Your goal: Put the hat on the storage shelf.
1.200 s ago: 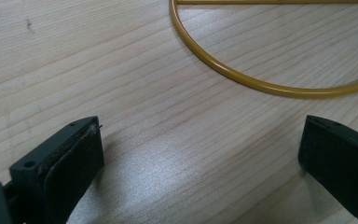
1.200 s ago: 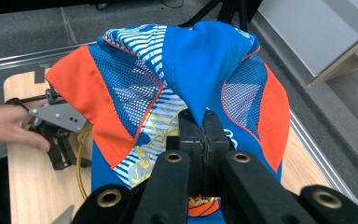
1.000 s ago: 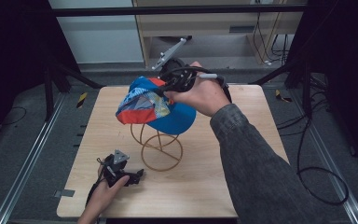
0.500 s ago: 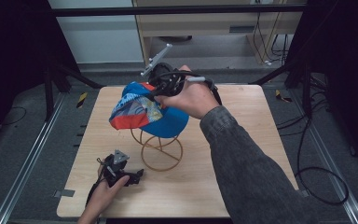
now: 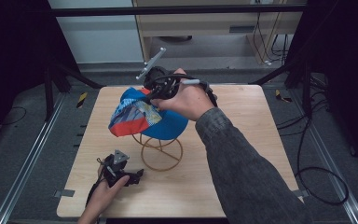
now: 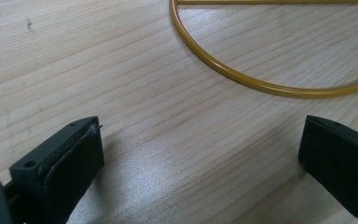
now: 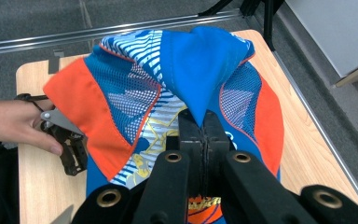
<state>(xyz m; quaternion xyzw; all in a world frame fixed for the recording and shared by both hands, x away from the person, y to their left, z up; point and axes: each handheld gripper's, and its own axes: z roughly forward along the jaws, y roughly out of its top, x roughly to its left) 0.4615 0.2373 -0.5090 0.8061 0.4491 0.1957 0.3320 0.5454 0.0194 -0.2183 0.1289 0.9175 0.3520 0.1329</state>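
Observation:
A blue, orange and white patterned cap [image 5: 142,119] hangs over the gold wire stand [image 5: 161,151] in the middle of the table. My right gripper [image 5: 156,95] is shut on a fold of the cap's blue cloth [image 7: 198,84], its jaws pressed together at the cap's far side. My left gripper [image 5: 137,175] rests on the table near the front left, just left of the stand's base ring [image 6: 261,84]. Its pads [image 6: 72,163] stand wide apart over bare wood with nothing between them.
The wooden table [image 5: 256,140] has bare room to the right of the stand. A dark frame and rails surround it. Cables lie on the floor at the right [image 5: 317,182]. A cabinet stands behind [image 5: 214,28].
My right gripper has carried the cap leftward and lower over the stand, and the cap's brim end has dropped to the left. The left gripper has stayed put.

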